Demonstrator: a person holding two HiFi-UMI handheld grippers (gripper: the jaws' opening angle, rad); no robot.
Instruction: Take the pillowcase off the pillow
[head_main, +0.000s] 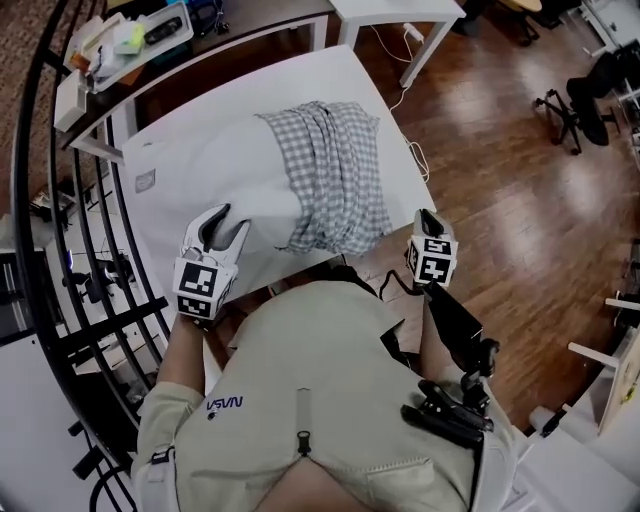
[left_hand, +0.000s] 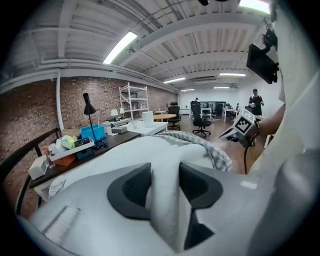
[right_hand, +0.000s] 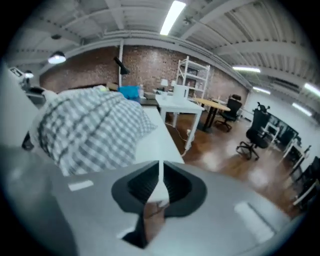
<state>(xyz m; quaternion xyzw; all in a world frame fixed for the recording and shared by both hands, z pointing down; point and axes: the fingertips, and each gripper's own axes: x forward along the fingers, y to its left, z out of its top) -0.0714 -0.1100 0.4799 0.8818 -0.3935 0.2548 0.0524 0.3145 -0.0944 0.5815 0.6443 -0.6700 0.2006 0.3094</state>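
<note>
One checked pillowcase (head_main: 335, 175) sits bunched over the right end of one white pillow (head_main: 215, 170), which lies on the white counter (head_main: 330, 70). There are two grippers. The left gripper (head_main: 222, 222) is clamped on the pillow's bare near edge. The right gripper (head_main: 427, 218) is closed and empty, just past the counter's edge. Only the left gripper view shows a distant standing person (left_hand: 255, 102).

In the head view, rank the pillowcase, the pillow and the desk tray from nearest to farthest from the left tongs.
1. The pillow, at the left tongs.
2. The pillowcase, to the right.
3. The desk tray, far top left.
</note>
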